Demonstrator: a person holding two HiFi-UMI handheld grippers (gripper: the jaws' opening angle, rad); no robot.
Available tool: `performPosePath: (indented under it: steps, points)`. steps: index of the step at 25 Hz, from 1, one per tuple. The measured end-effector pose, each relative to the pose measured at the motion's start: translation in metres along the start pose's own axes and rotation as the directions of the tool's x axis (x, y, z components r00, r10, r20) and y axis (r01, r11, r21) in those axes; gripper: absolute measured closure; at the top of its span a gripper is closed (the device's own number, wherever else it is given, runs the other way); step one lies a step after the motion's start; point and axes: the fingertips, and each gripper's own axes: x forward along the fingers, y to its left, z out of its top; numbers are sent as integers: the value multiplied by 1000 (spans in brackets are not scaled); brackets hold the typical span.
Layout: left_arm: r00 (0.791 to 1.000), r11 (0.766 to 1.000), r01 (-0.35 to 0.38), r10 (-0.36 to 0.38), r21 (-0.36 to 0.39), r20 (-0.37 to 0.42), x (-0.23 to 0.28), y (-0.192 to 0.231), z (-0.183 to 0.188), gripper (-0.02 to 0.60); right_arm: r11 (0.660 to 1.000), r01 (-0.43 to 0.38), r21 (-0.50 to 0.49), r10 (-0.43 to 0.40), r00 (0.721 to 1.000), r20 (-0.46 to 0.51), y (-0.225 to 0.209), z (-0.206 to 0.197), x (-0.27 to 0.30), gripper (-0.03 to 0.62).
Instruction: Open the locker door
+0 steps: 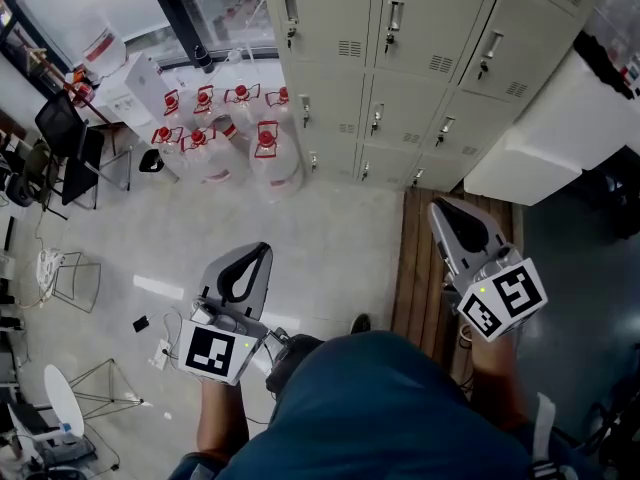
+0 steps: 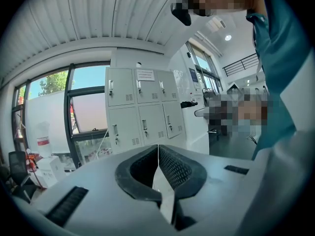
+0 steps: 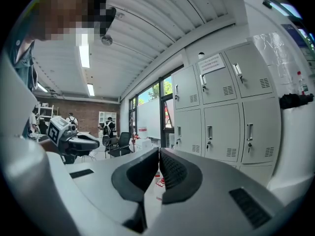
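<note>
A bank of pale grey lockers (image 1: 420,58) with small handles and vents stands ahead, all doors closed; it also shows in the left gripper view (image 2: 140,109) and the right gripper view (image 3: 224,112). My left gripper (image 1: 262,251) is held over the floor, well short of the lockers, jaws shut with nothing between them (image 2: 158,146). My right gripper (image 1: 438,208) is over the wooden strip, nearer the lowest locker row, also shut and empty (image 3: 158,150). Neither touches a door.
Several clear water jugs with red caps (image 1: 265,153) crowd the floor left of the lockers. A white counter (image 1: 560,138) juts out at the right. A wooden strip (image 1: 415,278) runs along the floor. Chairs (image 1: 70,138) and a stool (image 1: 65,398) stand at the left.
</note>
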Motion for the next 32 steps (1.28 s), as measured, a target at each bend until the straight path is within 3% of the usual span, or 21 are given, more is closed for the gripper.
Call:
performPosePath:
  steps: [7,14,18,24,32]
  points:
    - [998,998,67,-66,17,-15,49,-22,6,561,997,72,41,-71,997,-27,-47,-21,-22,557]
    - [985,985,170,-170,27,-5,117,5,2,561,974,216,68,-211,975,-62,-85,-40,-20,557]
    - [964,962,267,-268,47,0,162,22,4,561,949,305,75,-302,952,-54,-98,-32,-13,557]
    - [915,915,396,-400,79,49,216,28,31,561,896,433,98,-428,901,-68,-122,-26,-9,557]
    - [870,869,487,-492,85,38,268,50,28,561,856,504,115,-498,864,-80,-138,-23,22,557]
